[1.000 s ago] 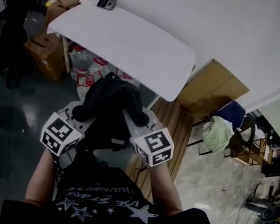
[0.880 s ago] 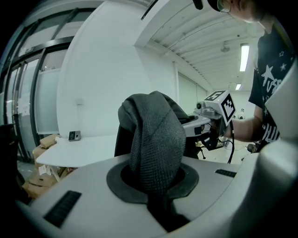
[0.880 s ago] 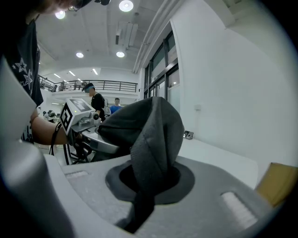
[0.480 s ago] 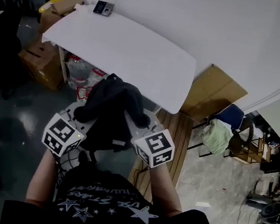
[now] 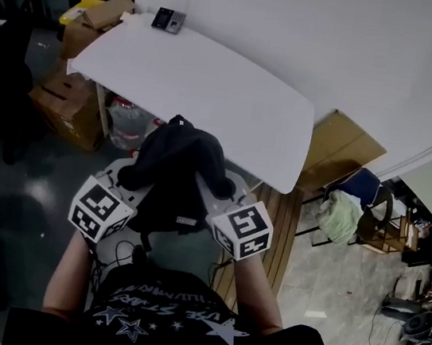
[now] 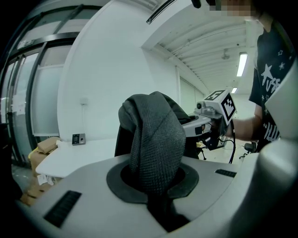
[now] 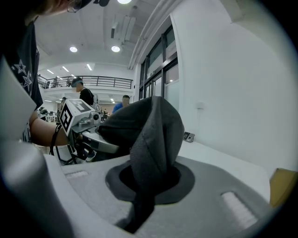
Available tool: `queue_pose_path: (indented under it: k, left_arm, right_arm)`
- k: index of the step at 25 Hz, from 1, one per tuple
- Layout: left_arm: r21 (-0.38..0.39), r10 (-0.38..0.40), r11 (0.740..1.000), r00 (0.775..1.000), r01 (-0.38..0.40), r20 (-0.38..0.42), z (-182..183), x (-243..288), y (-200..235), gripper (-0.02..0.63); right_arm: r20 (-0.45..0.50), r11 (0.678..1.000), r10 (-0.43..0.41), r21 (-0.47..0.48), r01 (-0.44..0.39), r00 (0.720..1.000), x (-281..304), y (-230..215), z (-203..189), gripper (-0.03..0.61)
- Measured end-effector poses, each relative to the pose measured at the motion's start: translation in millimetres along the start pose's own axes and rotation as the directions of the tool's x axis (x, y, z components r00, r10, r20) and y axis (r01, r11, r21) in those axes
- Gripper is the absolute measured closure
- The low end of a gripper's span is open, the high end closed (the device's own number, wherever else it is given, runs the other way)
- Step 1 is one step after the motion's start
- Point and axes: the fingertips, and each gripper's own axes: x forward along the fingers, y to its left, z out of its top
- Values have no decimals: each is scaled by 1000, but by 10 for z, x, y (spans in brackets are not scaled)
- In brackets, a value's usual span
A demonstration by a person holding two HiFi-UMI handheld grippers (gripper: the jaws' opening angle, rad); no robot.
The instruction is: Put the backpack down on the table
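A black backpack [image 5: 174, 171] hangs in the air between my two grippers, just short of the near edge of the white table [image 5: 213, 87]. My left gripper [image 5: 141, 179] is shut on one dark woven strap [image 6: 156, 144], which rises out of its jaws. My right gripper [image 5: 207, 187] is shut on the other strap [image 7: 152, 148] in the same way. The bag's body bulges up between the grippers and droops below them. Its lower part is hidden behind the grippers and my arms.
A small dark device [image 5: 168, 19] lies at the table's far left corner. Cardboard boxes [image 5: 62, 96] stand left of the table, plastic bags beneath it, a brown board [image 5: 347, 147] to its right. A chair with a pale cloth [image 5: 340, 210] stands at the right.
Both grippers and the hanging backpack have moved forward toward the table; the table's near edge now lies closer to the bag. The grips on the straps have not changed.
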Motion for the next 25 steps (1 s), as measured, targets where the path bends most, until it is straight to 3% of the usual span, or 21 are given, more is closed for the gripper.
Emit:
queue_pose_path:
  k: [15,25]
  left_arm:
    - [16,-53,998,999,54,-5,-212,-235,853,560]
    - [-20,-32,999,999,31,-34,-187,143,1318,560]
  right_arm:
    - [-31,999,-43,29,44,999,843,206,172,552]
    - [-47,999,3,36,-1,999,1309,-245,180,552]
